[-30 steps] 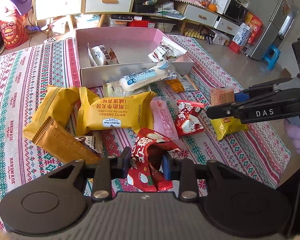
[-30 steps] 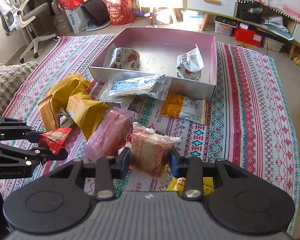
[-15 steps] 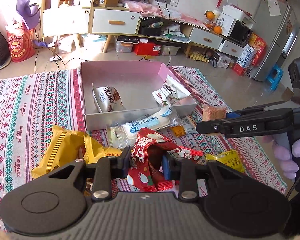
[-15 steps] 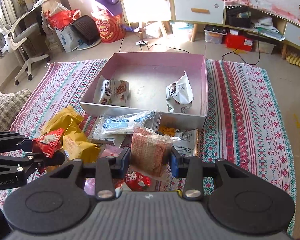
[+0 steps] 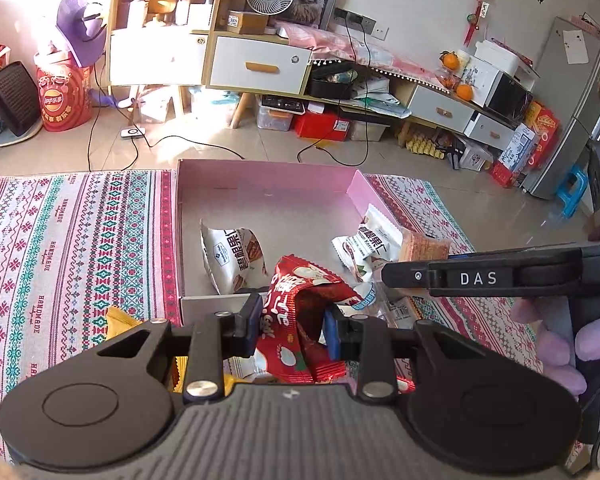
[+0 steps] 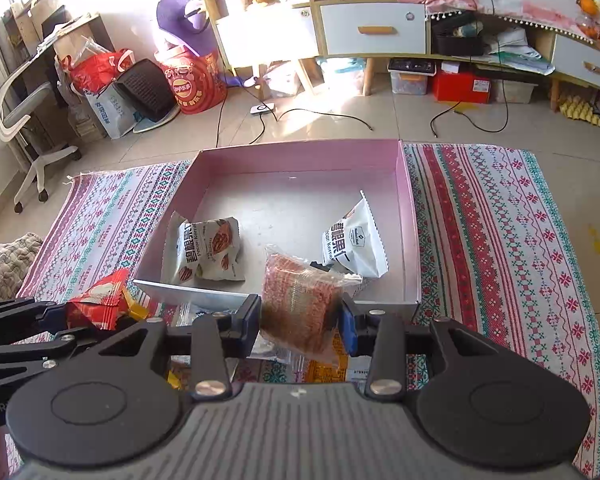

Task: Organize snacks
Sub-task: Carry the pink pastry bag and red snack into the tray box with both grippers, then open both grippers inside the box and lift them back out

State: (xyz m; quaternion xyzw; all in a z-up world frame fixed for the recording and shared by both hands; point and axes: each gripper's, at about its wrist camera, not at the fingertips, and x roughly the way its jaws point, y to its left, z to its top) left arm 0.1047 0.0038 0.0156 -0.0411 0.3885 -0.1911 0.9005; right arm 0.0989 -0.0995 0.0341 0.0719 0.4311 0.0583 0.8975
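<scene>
My left gripper (image 5: pixel 290 326) is shut on a red snack packet (image 5: pixel 300 320) and holds it above the near wall of the pink box (image 5: pixel 268 184). My right gripper (image 6: pixel 300 322) is shut on a clear-wrapped brown wafer pack (image 6: pixel 300 304) over the box's near edge (image 6: pixel 204 298). Two white pecan packets lie in the box, one left (image 6: pixel 210 254) and one right (image 6: pixel 356 242). In the left wrist view the right gripper (image 5: pixel 412 264) reaches in from the right with the wafer (image 5: pixel 424 246). In the right wrist view the left gripper (image 6: pixel 66 320) shows at lower left.
The box sits on a patterned cloth (image 6: pixel 500 220) on the floor. Yellow packets (image 5: pixel 120 320) and other snacks lie under the grippers, mostly hidden. Cables (image 6: pixel 340 116), cabinets and a red bucket (image 6: pixel 196 84) stand beyond the cloth.
Both grippers have risen and moved forward toward the box, each still holding its packet. The loose snacks on the cloth have dropped out of sight beneath them.
</scene>
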